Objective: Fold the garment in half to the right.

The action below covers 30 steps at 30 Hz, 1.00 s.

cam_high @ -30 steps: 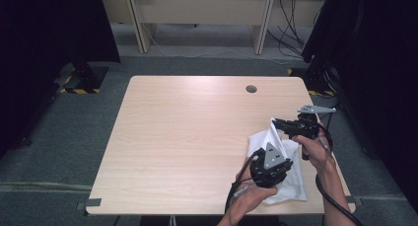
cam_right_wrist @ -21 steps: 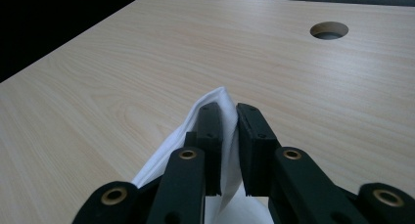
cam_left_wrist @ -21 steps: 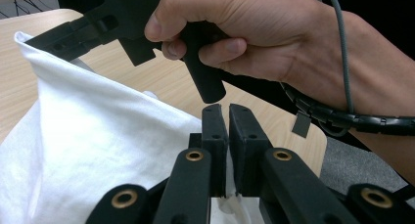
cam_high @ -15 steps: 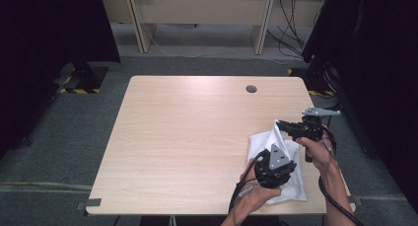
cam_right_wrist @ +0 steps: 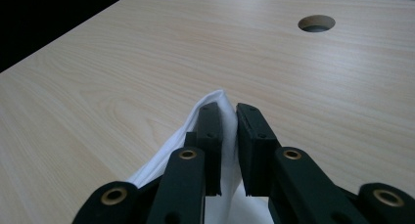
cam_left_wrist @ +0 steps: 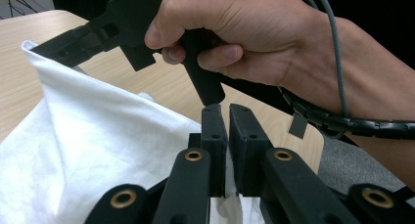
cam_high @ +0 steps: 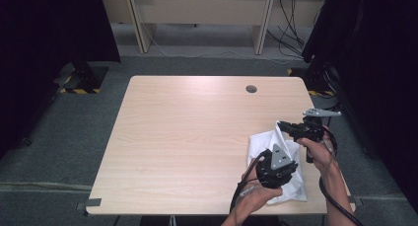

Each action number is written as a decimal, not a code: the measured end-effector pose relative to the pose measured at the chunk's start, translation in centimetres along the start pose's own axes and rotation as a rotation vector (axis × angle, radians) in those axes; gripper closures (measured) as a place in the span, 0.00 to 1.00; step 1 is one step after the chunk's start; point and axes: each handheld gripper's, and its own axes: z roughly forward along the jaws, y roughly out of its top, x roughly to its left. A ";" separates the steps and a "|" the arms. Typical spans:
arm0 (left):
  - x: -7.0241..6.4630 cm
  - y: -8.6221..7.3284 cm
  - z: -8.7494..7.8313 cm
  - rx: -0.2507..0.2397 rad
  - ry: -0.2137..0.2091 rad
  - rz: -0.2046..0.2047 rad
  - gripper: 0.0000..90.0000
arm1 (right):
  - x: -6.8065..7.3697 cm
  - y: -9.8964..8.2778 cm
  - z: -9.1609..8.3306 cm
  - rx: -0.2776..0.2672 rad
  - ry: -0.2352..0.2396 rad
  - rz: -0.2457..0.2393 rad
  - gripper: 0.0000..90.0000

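the white cloth lies on the bench at its near right corner, stretched between both tools: the right tool grips its raised far corner, the left tool pinches its near edge, closer to the person.

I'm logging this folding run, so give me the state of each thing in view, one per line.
white cloth: crumpled at the table's right front corner, one corner lifted, pinched at two places.
left gripper: shut on the white cloth.
right gripper: shut on the cloth's raised corner.
table: bare wood apart from the cloth.
cable hole: open, uncovered.
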 end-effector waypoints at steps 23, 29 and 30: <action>1.1 -0.9 0.6 0.010 0.024 0.010 0.62 | -1.9 -2.0 -1.2 0.033 -0.119 0.031 0.75; 3.1 -2.2 -1.0 0.026 0.083 -0.008 0.55 | -2.1 -2.2 -2.0 0.019 -0.135 0.038 0.75; 3.9 -2.9 -1.7 0.036 0.105 -0.020 0.55 | -2.1 -2.2 -2.0 0.019 -0.135 0.038 0.75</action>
